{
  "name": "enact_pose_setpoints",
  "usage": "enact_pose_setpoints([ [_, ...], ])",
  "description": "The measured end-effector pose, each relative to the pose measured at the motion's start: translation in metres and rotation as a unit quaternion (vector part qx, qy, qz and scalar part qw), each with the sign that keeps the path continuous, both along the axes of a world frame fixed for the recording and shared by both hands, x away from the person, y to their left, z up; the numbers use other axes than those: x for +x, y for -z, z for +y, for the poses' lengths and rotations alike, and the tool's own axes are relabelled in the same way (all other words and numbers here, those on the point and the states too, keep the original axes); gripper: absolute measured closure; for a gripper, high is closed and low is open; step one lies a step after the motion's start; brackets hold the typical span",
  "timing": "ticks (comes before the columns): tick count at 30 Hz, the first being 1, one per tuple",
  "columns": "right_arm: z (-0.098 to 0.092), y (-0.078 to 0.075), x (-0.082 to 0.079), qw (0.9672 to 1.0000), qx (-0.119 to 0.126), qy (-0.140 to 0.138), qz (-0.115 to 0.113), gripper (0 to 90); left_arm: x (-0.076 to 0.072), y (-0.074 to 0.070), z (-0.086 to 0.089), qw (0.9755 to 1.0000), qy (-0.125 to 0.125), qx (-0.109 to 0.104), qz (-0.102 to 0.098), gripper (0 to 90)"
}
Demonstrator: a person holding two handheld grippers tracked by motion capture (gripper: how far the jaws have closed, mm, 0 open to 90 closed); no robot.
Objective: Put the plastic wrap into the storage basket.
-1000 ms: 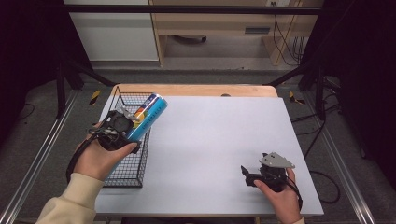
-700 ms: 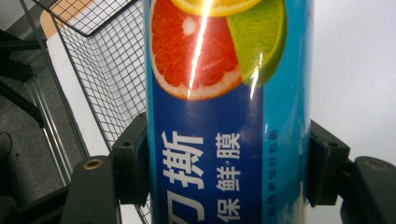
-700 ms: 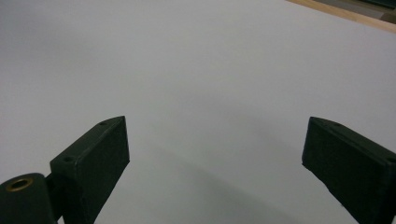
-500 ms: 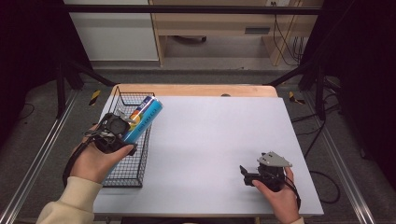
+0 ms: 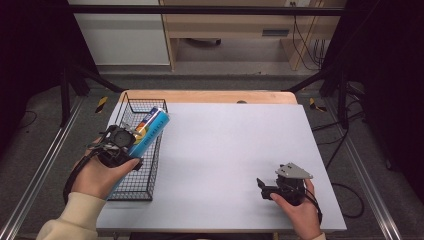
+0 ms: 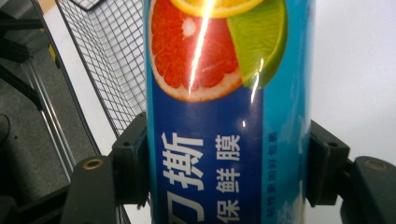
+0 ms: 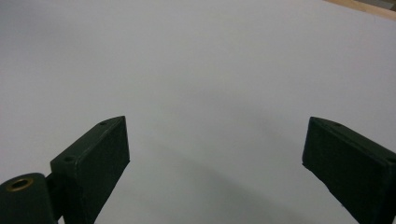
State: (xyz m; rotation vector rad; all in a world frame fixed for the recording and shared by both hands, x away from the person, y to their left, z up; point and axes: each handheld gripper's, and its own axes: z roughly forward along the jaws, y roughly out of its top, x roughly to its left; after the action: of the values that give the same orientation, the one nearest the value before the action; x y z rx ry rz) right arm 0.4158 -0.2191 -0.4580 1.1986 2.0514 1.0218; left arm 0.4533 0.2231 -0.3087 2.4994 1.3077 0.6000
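Observation:
A long blue cling-film box [image 5: 151, 129] printed with citrus slices lies tilted over the right rim of a black wire basket [image 5: 141, 102]. My left gripper [image 5: 135, 144] is shut on its lower half. In the left gripper view the two black pads press on both sides of the box [image 6: 215, 93], at the left gripper [image 6: 229, 172], with the basket mesh [image 6: 112, 60] behind it. My right gripper [image 5: 261, 187] rests on the white table near the front right, held by a hand. Its jaws stand wide apart over bare table in the right gripper view [image 7: 215, 158].
The white table top [image 5: 225, 145] stretches between the two hands. A wooden strip [image 5: 210, 96] runs along the far edge. Black frame legs and cables stand on the floor beyond the table.
My left hand and the blue box have shifted slightly to the left and nearer, over the basket. The right gripper has stayed in place.

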Motion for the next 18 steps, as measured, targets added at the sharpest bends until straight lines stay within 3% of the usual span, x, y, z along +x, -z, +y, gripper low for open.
enact_pose_setpoints([
  [1, 0.0, 0.0, 0.0, 1.0, 0.001, 0.0, 0.0, 7.8, 0.001, 0.001, 0.002, 0.9999, 0.003, 0.007, 0.007, 31.9],
  [18, 0.002, 0.0, -0.001, 1.0, 0.0, -0.009, 0.003, 8.0, 0.013, 0.015, 0.017, 0.9988, -0.036, -0.011, 0.03, 31.9],
])
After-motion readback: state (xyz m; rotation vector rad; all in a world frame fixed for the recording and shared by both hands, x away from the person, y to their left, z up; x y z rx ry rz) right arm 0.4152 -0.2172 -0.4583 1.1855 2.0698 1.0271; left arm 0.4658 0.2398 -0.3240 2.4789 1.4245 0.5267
